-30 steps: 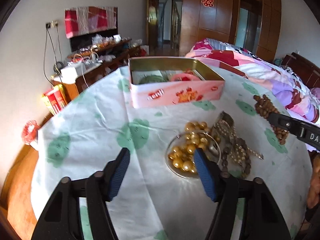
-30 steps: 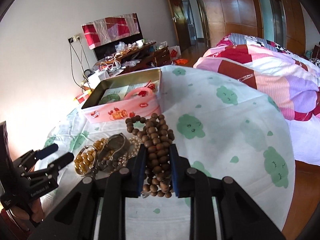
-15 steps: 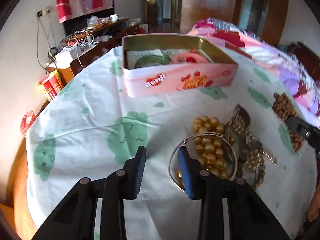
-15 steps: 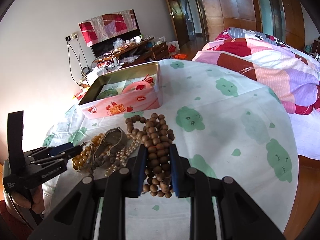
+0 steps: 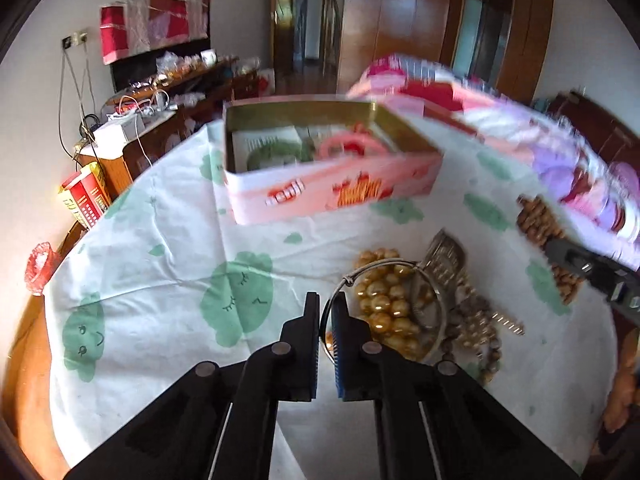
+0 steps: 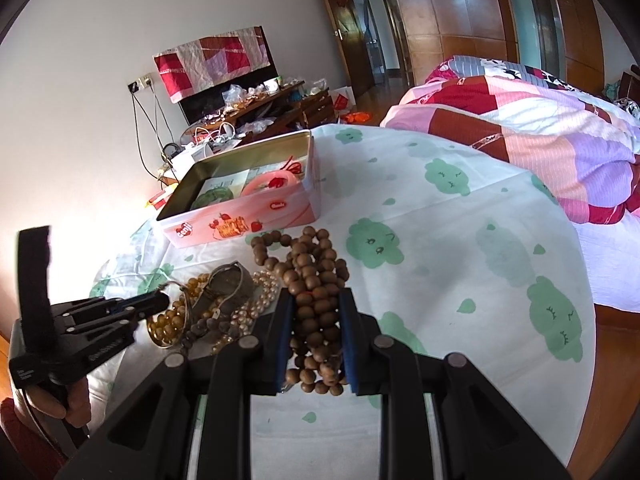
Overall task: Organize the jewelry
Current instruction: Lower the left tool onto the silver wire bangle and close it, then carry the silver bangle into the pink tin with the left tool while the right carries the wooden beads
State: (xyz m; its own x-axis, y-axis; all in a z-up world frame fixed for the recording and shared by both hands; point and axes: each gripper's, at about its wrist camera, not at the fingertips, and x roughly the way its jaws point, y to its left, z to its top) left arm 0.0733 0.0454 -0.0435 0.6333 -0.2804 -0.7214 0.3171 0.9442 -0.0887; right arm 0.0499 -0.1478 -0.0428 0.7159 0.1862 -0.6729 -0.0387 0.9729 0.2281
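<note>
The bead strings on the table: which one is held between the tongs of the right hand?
The brown wooden bead string; the right tongs clamp it. The golden beads and pale pearl beads lie loose beside it.

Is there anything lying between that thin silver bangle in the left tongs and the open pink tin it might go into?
Nothing visible does. The left tongs are shut on the bangle's wire, and only bare tablecloth lies between it and the pink tin. The tin is open, with no lid on it.

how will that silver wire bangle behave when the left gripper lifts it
The silver bangle looks like a thin rigid hoop, so probably light and stiff. Pinched at one rim point by the left gripper, it may swivel and snag the gold beads.
</note>
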